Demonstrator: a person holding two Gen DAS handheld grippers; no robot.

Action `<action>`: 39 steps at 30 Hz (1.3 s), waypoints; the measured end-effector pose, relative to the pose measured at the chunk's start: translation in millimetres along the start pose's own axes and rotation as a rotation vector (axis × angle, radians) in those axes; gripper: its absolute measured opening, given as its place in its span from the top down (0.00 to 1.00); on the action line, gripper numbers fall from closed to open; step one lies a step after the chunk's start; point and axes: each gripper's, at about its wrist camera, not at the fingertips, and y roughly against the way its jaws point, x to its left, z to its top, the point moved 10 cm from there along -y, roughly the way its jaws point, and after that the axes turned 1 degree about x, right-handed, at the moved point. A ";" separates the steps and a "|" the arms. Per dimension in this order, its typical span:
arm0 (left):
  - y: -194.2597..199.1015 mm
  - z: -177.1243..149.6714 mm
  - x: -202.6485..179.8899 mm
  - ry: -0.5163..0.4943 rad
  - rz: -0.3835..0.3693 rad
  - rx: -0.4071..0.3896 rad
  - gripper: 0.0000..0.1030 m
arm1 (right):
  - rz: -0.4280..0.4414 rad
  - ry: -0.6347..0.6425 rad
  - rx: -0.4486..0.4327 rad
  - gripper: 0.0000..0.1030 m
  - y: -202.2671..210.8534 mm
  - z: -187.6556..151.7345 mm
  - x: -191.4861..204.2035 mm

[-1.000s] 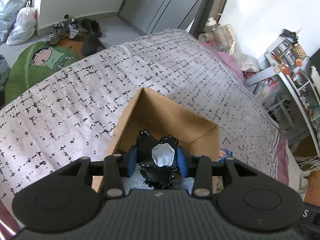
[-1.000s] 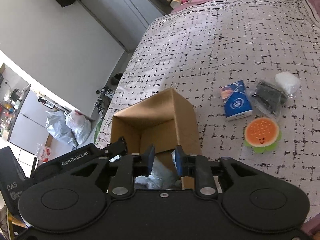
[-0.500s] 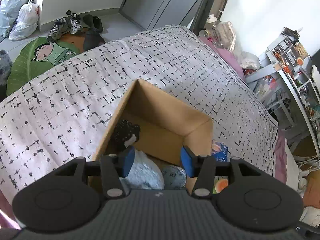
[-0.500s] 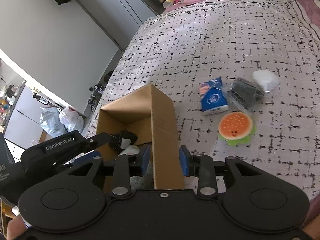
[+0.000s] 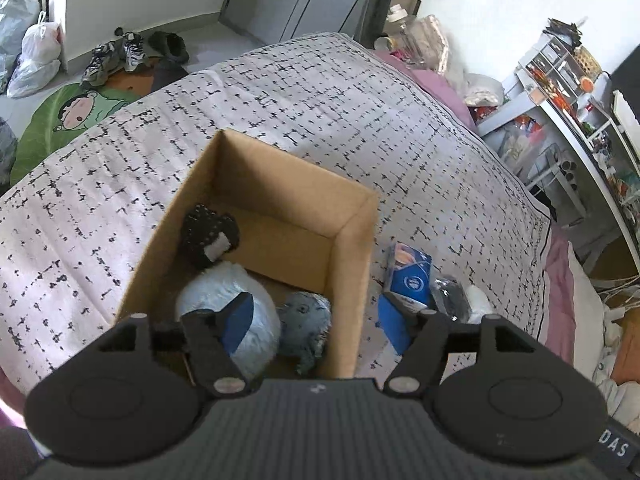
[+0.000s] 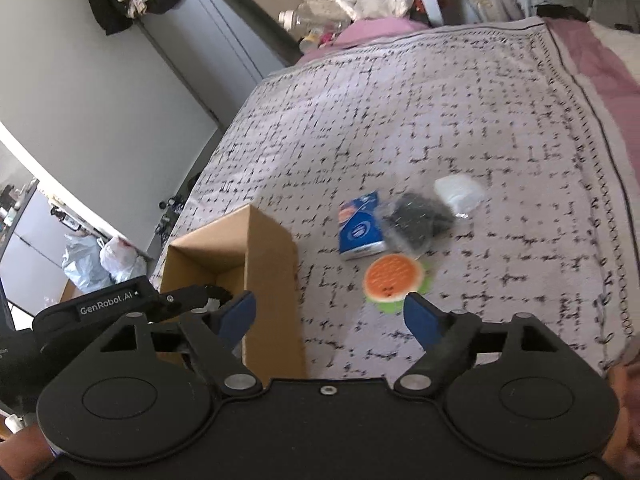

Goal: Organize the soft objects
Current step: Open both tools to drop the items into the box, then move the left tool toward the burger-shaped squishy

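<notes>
Left wrist view, floor at far left: plastic bags, shoes and a green cartoon mat lie beyond the edge of the bed.
Box: a cardboard box stands open on the patterned bedspread.
Box contents, left to right: black knitted piece against the left wall; pale blue fluffy bundle below it; smaller blue-grey yarn piece beside the right wall.
Left gripper: jaws spread wide and empty; the left finger sits over the pale bundle, the right finger outside the box, so the box's right wall stands between them.
Right of box: blue tissue pack, then a dark packet and a white packet, partly hidden by the right finger.
Far right: cluttered shelves beside the bed.
Right wrist view, left: the box, with the left gripper reaching over it.
Right gripper: jaws spread wide, holding nothing; the left finger overlaps the box corner.
Loose things, left to right: tissue pack; orange burger-shaped pad just below it, between the fingers' line of sight; dark packet touching the pack; white packet. This view is blurred.
</notes>
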 end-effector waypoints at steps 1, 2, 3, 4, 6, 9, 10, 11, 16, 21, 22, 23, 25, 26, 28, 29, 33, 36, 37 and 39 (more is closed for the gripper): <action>-0.6 -1.6 -3.7 -0.004 -0.001 0.003 0.34 | -0.002 -0.006 -0.001 0.20 1.1 1.6 -3.5; -1.0 -2.9 -7.2 -0.008 -0.002 0.005 0.34 | -0.003 -0.014 -0.002 0.20 2.6 3.3 -7.7; -1.4 -4.5 -10.9 -0.014 -0.003 0.007 0.34 | -0.004 -0.022 -0.005 0.20 4.1 4.6 -11.3; -1.7 -6.1 -14.7 -0.020 -0.004 0.008 0.34 | -0.005 -0.029 -0.009 0.19 5.8 5.9 -14.9; -2.3 -8.4 -21.4 -0.028 -0.007 0.010 0.33 | -0.011 -0.043 -0.016 0.15 8.3 8.9 -22.5; -3.5 -11.1 -31.1 -0.036 -0.013 0.010 0.33 | -0.013 -0.057 -0.027 0.13 12.6 13.5 -32.4; -4.1 -12.0 -34.7 -0.040 -0.016 0.010 0.32 | -0.014 -0.061 -0.029 0.12 13.5 14.9 -35.4; -4.5 -12.7 -37.6 -0.043 -0.018 0.011 0.29 | -0.016 -0.065 -0.031 0.11 14.5 16.3 -37.9; -7.2 -16.8 -53.7 -0.064 -0.017 0.004 0.24 | -0.019 -0.080 -0.045 0.10 19.3 25.3 -51.1; -14.3 -23.2 -68.4 -0.078 -0.018 0.019 0.24 | -0.010 -0.103 -0.046 0.10 22.3 34.8 -63.2; -15.8 -24.5 -71.2 -0.080 -0.017 0.021 0.24 | -0.002 -0.108 -0.045 0.10 23.0 36.8 -64.9; -17.0 -26.0 -73.5 -0.082 -0.018 0.023 0.24 | 0.009 -0.116 -0.044 0.10 23.9 38.7 -66.2; -20.6 -28.9 -79.4 -0.088 -0.020 0.031 0.24 | 0.016 -0.121 -0.046 0.09 25.9 43.6 -69.4; -22.2 -30.2 -81.8 -0.088 -0.019 0.034 0.24 | 0.009 -0.112 -0.051 0.09 26.9 46.7 -71.0; -25.9 -32.4 -87.2 -0.089 -0.020 0.039 0.24 | -0.001 -0.097 -0.058 0.09 28.0 52.0 -73.8; -27.5 -33.5 -88.7 -0.092 -0.019 0.043 0.24 | -0.003 -0.096 -0.057 0.09 27.8 54.5 -75.6; -36.9 -38.2 -97.7 -0.102 -0.016 0.054 0.24 | -0.010 -0.084 -0.057 0.09 27.2 63.2 -82.1; -44.1 -42.4 -101.5 -0.100 -0.013 0.063 0.24 | -0.017 -0.069 -0.050 0.09 26.3 71.0 -87.0; -46.6 -44.0 -102.3 -0.097 -0.012 0.067 0.24 | -0.016 -0.068 -0.049 0.09 26.0 74.2 -88.8; -52.3 -46.6 -103.0 -0.092 -0.007 0.075 0.24 | -0.014 -0.069 -0.048 0.09 25.5 80.1 -93.6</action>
